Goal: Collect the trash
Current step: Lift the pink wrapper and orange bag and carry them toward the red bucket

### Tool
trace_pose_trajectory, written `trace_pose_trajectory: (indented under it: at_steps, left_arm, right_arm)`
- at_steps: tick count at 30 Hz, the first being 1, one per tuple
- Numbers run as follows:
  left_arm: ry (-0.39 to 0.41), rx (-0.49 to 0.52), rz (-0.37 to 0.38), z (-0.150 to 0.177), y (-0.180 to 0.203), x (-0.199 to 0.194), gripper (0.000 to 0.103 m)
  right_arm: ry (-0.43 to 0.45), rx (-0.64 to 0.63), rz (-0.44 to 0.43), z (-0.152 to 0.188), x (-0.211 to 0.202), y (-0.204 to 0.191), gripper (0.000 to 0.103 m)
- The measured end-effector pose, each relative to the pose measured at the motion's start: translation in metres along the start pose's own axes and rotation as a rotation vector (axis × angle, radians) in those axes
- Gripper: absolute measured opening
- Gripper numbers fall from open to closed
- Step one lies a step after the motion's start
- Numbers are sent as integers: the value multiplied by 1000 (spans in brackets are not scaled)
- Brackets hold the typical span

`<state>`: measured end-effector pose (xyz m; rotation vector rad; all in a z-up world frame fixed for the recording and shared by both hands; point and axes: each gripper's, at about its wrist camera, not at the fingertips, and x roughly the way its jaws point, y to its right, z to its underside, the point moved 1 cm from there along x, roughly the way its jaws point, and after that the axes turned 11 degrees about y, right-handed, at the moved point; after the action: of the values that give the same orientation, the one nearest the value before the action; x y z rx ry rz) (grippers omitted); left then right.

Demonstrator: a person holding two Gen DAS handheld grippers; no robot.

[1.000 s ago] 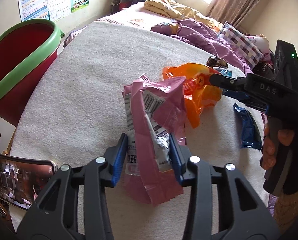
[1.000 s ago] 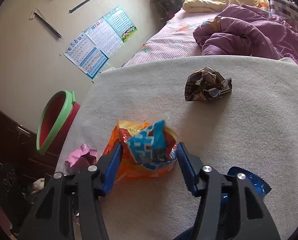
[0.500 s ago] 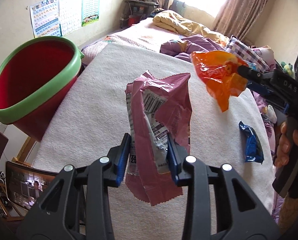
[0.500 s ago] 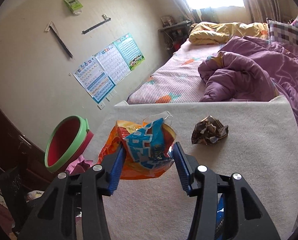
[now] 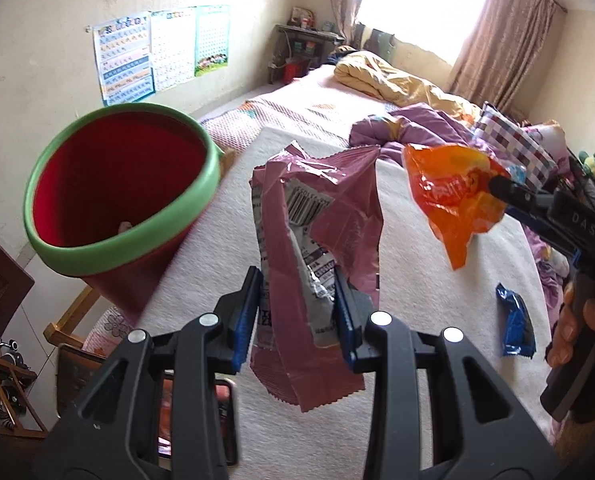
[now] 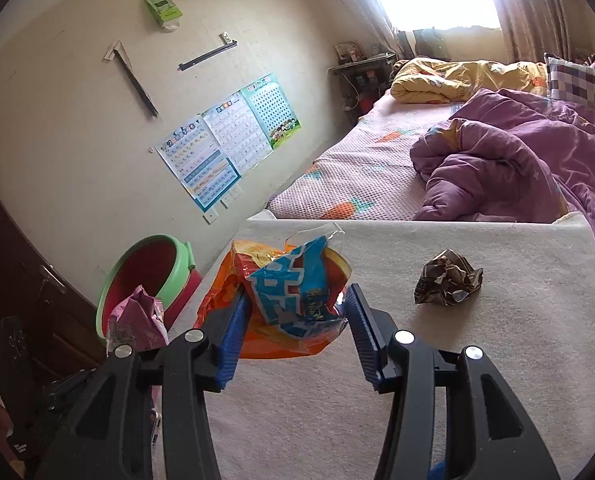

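Note:
My left gripper (image 5: 297,304) is shut on a pink snack wrapper (image 5: 317,248) and holds it in the air, right of the red bin with a green rim (image 5: 113,200). My right gripper (image 6: 295,320) is shut on an orange and blue snack bag (image 6: 293,300), also lifted above the white blanket (image 6: 457,360). The orange bag (image 5: 453,200) and the right gripper show at the right of the left wrist view. The bin (image 6: 149,276) and the pink wrapper (image 6: 137,320) show at the lower left of the right wrist view.
A blue wrapper (image 5: 515,326) lies on the blanket at the right. A crumpled brown wrapper (image 6: 447,284) lies further back. A purple quilt (image 6: 517,168) and a yellow quilt (image 6: 465,76) lie on the bed beyond. A wooden chair (image 5: 73,332) stands under the bin.
Both grippers have lifted their wrappers off the blanket and moved up and left toward the bin. The bin now looks larger and closer in the left wrist view.

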<state>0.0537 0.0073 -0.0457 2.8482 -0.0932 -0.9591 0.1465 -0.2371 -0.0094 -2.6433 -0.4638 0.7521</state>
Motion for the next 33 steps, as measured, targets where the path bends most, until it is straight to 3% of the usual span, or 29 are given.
trace_pose_trajectory:
  at_steps: [12, 24, 33]
  left_arm:
    - [81, -97, -133, -25, -58, -18, 34]
    - [102, -111, -179, -34, -75, -20, 34]
    - [132, -105, -221, -47, -86, -23, 34]
  right_arm:
    - [-14, -44, -85, 1, 16, -40, 47]
    - [-57, -93, -144, 9, 36, -74, 48]
    - [-17, -151, -203, -6, 41, -99, 48]
